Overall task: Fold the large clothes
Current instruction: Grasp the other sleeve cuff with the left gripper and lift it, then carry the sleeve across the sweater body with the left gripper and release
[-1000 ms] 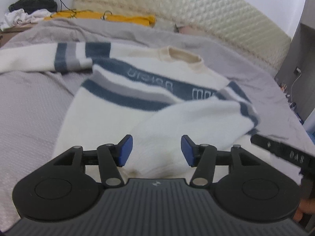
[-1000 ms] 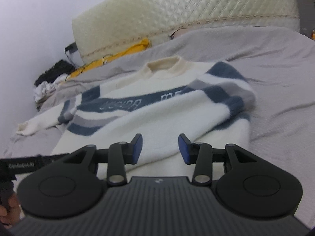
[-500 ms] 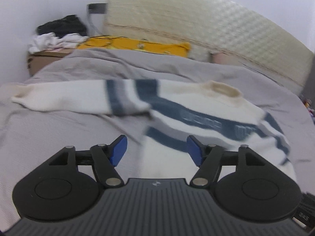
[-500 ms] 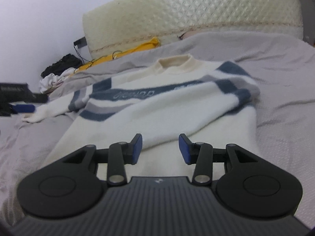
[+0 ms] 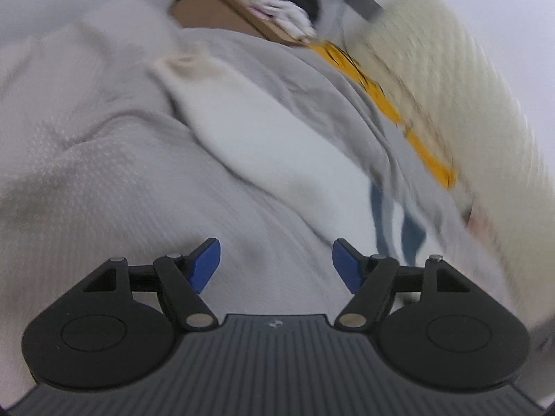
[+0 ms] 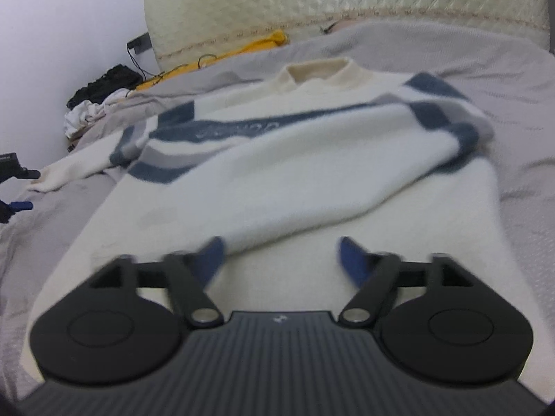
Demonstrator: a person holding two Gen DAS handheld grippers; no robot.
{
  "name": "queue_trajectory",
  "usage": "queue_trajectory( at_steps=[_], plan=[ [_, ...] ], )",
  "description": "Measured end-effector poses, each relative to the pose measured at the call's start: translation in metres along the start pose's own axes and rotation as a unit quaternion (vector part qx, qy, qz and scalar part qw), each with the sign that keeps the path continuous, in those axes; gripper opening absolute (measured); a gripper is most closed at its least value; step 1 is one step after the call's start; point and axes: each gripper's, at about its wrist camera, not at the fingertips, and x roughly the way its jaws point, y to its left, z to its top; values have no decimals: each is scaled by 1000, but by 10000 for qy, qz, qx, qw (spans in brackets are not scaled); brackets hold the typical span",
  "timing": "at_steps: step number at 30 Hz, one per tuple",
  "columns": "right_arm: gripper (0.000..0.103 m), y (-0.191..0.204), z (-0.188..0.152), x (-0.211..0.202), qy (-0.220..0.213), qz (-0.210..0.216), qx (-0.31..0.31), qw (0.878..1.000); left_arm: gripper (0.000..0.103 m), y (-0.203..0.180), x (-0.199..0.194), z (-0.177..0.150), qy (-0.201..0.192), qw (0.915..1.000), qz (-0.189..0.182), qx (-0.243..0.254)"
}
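Cream knitted sweater with navy and grey chest stripes [image 6: 295,173] lies flat on the grey bedspread [image 6: 485,69], collar towards the quilted headboard. One sleeve is already folded across the chest; the other sleeve [image 5: 263,138] lies stretched out sideways over the bedspread, cuff away from the body.

Left hand-held gripper [image 5: 275,267]: jaws have just been opening and stand wide, nothing between the blue pads. Its view is tilted and motion-blurred. The outstretched sleeve lies ahead of it and slightly to the right, long axis running diagonally away, cuff at the far end. Pads sit over bare bedspread, apart from the sleeve.

Right hand-held gripper [image 6: 279,260]: jaws have just been opening, blurred in frame, now wide and empty. It hovers over the sweater's lower body, near the folded sleeve's end.

Judgement: the left hand-held gripper is the nearer one to the unfolded sleeve; the next grasp should go there, with the sleeve then carried across the chest.
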Motion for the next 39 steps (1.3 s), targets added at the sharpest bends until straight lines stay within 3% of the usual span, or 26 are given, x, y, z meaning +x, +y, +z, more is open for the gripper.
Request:
queue_trajectory(
  at_steps=[6, 14, 16, 18, 20, 23, 32, 39],
  plan=[
    [83, 8, -1, 18, -9, -102, -127, 9999, 76, 43, 34, 32, -329, 9951, -524, -773],
    [87, 10, -5, 28, -173, -224, -183, 9994, 74, 28, 73, 63, -728, 9966, -101, -362],
    [89, 12, -5, 31, -201, -262, -175, 9993, 63, 27, 87, 72, -788, 9961, 121, -375],
    [90, 13, -5, 32, -216, -297, -193, 9991, 34, 24, 92, 77, -859, 9951, 390, -305],
    [90, 14, -6, 33, -237, -311, -208, 9990, 12, 22, 95, 82, -879, 9936, 682, -209],
    [90, 12, -5, 32, -240, -300, -173, 9991, 10, 12, 90, 90, -1062, 9911, 779, -175],
    [90, 10, 0, 22, -339, -210, -55, 9992, 10, -121, 30, 100, -1619, 9809, 491, 959],
    [90, 9, 13, -6, -585, -239, -77, 9980, 9, -251, -38, 76, -1855, 9662, -160, 1783]
  ],
)
